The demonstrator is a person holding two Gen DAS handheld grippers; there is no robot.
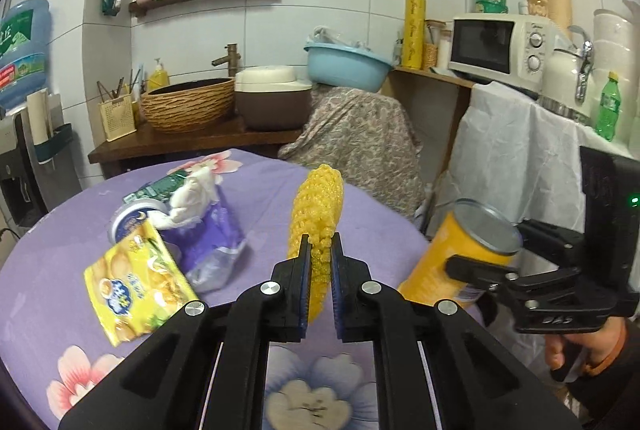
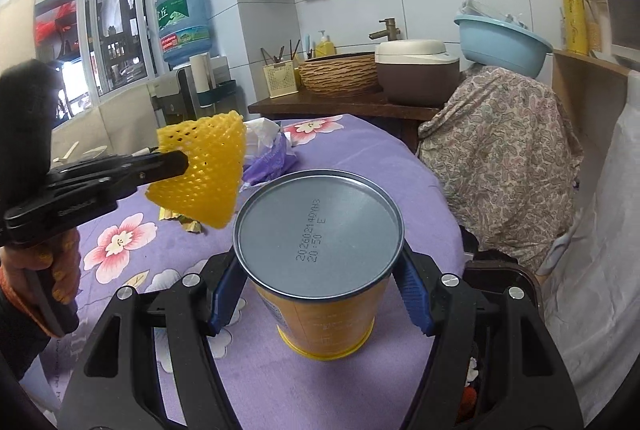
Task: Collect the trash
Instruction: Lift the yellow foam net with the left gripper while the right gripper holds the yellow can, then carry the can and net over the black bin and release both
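My left gripper (image 1: 321,254) is shut on a yellow foam fruit net (image 1: 318,214) and holds it above the purple floral tablecloth (image 1: 260,198). The net also shows in the right wrist view (image 2: 204,170), pinched by the left gripper (image 2: 182,160). My right gripper (image 2: 320,294) is shut on a yellow chip can (image 2: 320,242), its metal base toward the camera. In the left wrist view the can (image 1: 460,254) is held at the table's right edge by the right gripper (image 1: 476,270). On the table lie a yellow snack bag (image 1: 140,278), a purple wrapper (image 1: 208,234), crumpled tissue (image 1: 192,198) and a small tub (image 1: 132,218).
A dark bin (image 2: 500,330) sits low beside the table on the right. Behind the table are a wooden counter (image 1: 180,146) with a woven basin (image 1: 188,102), a cooker pot (image 1: 272,98), a cloth-covered object under a blue basin (image 1: 348,64), and a microwave (image 1: 504,46).
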